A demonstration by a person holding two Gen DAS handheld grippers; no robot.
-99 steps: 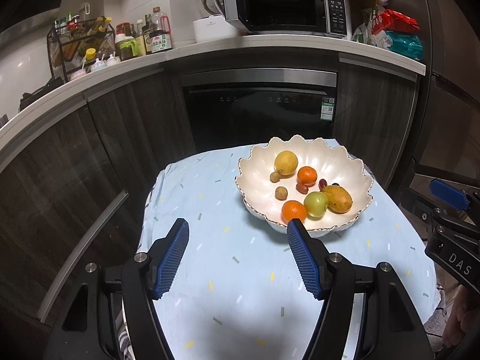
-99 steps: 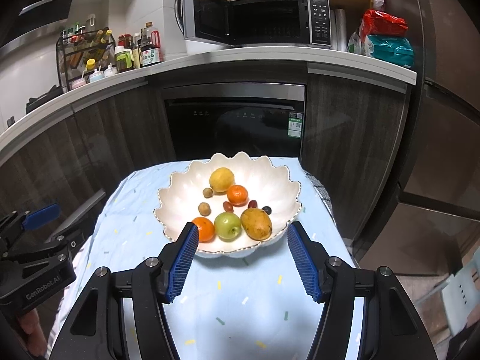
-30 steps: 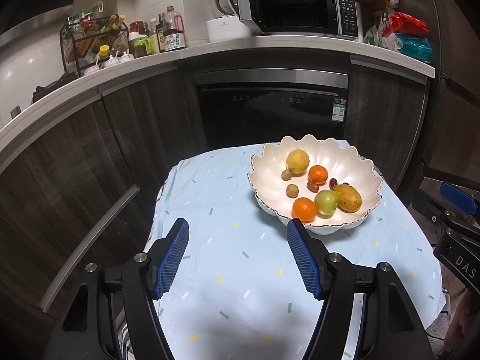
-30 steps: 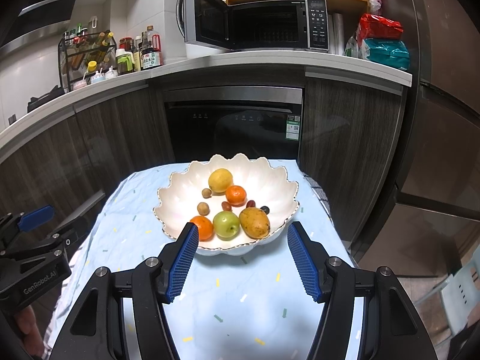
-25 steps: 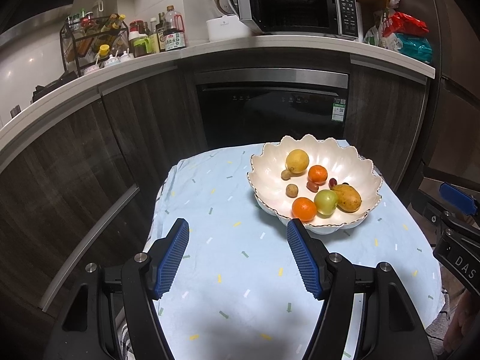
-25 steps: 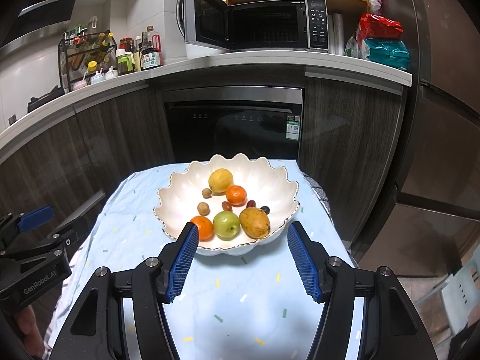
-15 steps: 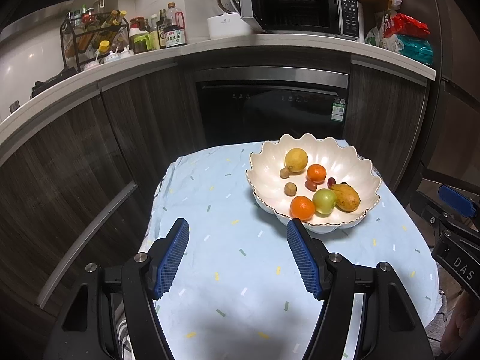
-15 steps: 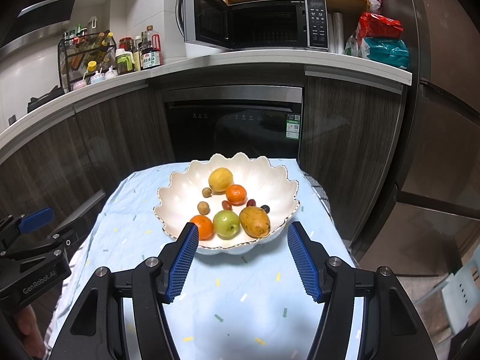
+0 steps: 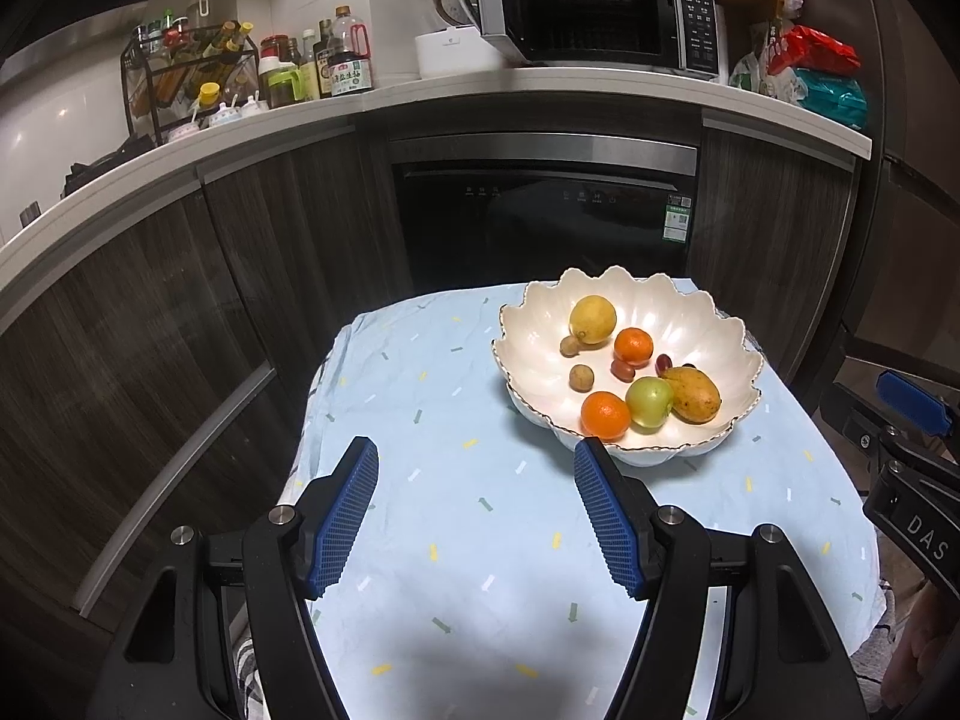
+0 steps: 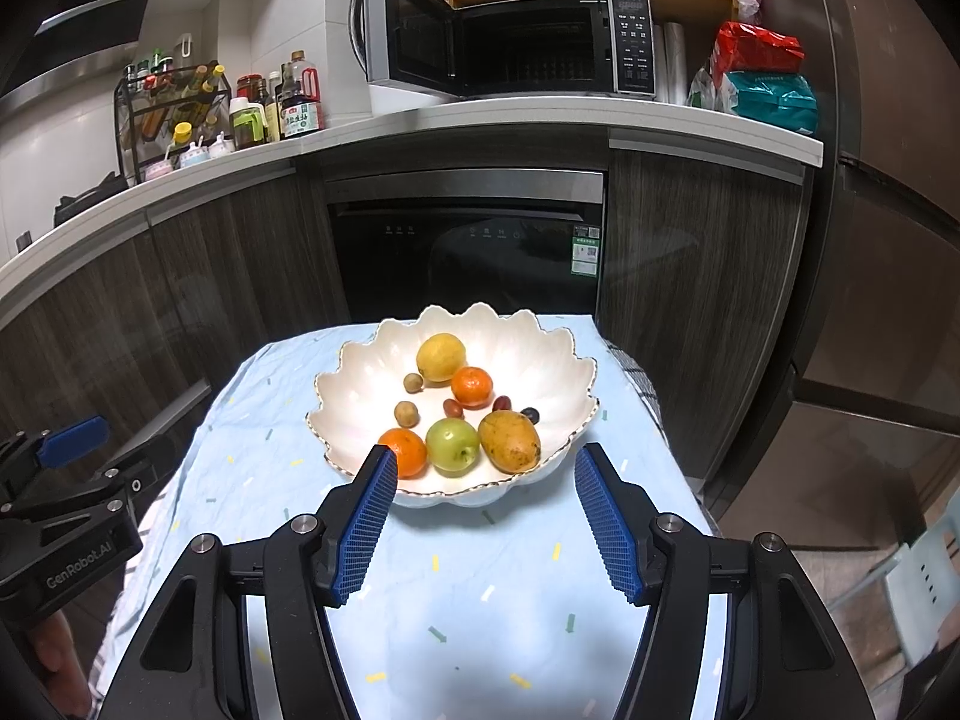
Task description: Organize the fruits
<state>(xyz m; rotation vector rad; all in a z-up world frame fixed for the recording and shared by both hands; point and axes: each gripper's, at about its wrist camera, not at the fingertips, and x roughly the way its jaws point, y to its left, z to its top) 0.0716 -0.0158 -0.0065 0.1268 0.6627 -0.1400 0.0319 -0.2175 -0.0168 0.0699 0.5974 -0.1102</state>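
A white scalloped bowl (image 9: 708, 336) (image 10: 540, 354) stands on a small table with a pale blue cloth (image 9: 456, 480) (image 10: 480, 570). In it lie a lemon (image 9: 593, 319) (image 10: 441, 357), two oranges (image 9: 605, 416) (image 10: 472, 386), a green apple (image 9: 649, 404) (image 10: 452, 446), a mango (image 9: 691, 394) (image 10: 509, 441) and several small brown and dark fruits. My left gripper (image 9: 477, 507) hovers open over the cloth, near and left of the bowl, with nothing between its fingers. My right gripper (image 10: 483, 516) is open just before the bowl's near rim, holding nothing.
Dark cabinets and a built-in oven (image 9: 540, 222) stand close behind the table. On the counter above are a bottle rack (image 9: 186, 78), a microwave (image 10: 510, 42) with its door open, and snack bags (image 10: 762, 84). Each gripper shows at the edge of the other's view.
Since about three seconds ago the left gripper has drawn back a little from the bowl. Over the last second both grippers and the fruit have stayed still.
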